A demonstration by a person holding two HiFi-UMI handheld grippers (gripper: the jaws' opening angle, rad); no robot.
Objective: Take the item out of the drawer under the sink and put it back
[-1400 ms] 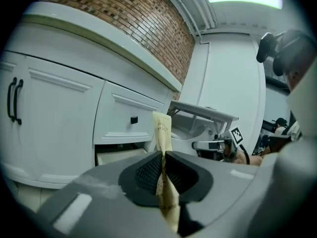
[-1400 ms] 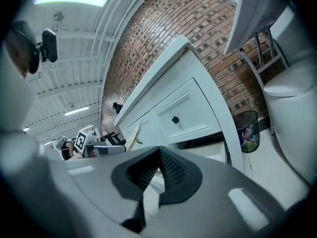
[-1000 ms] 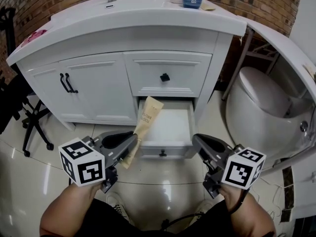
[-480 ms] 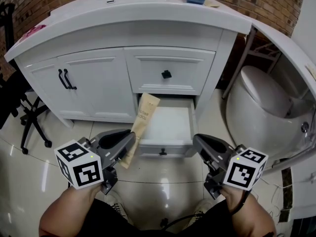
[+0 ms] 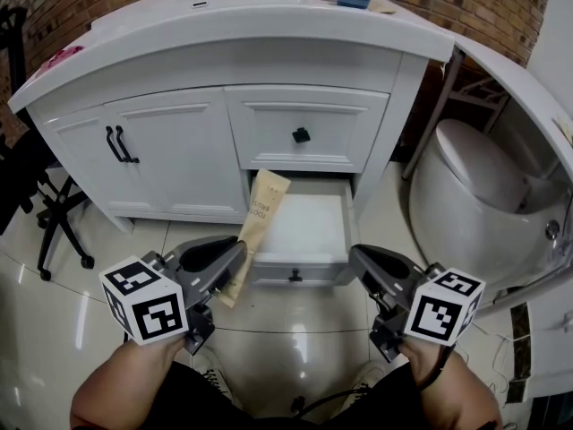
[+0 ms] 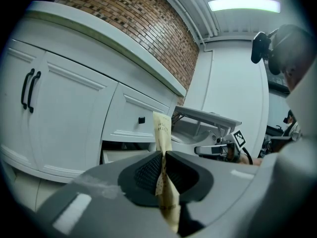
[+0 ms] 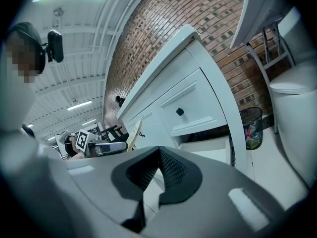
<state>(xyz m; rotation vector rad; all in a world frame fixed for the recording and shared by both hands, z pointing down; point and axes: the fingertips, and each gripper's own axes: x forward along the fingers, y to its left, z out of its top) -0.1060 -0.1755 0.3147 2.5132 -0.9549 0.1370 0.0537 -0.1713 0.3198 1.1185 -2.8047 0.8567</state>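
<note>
1 beige paper packet (image 5: 257, 227) slants over the left edge of the open drawer (image 5: 309, 225), off its floor. The left gripper (image 5: 240, 251) has narrow jaws clamped on the packet's middle. The right gripper (image 5: 356, 254), right of the drawer front, has jaws together on nothing. Above the open drawer: 1 closed drawer (image 5: 304, 133). Left of it: 2 door handles (image 5: 119, 143).

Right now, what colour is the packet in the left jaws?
Pale tan packet, with dark print; the left gripper view shows it best.
</note>
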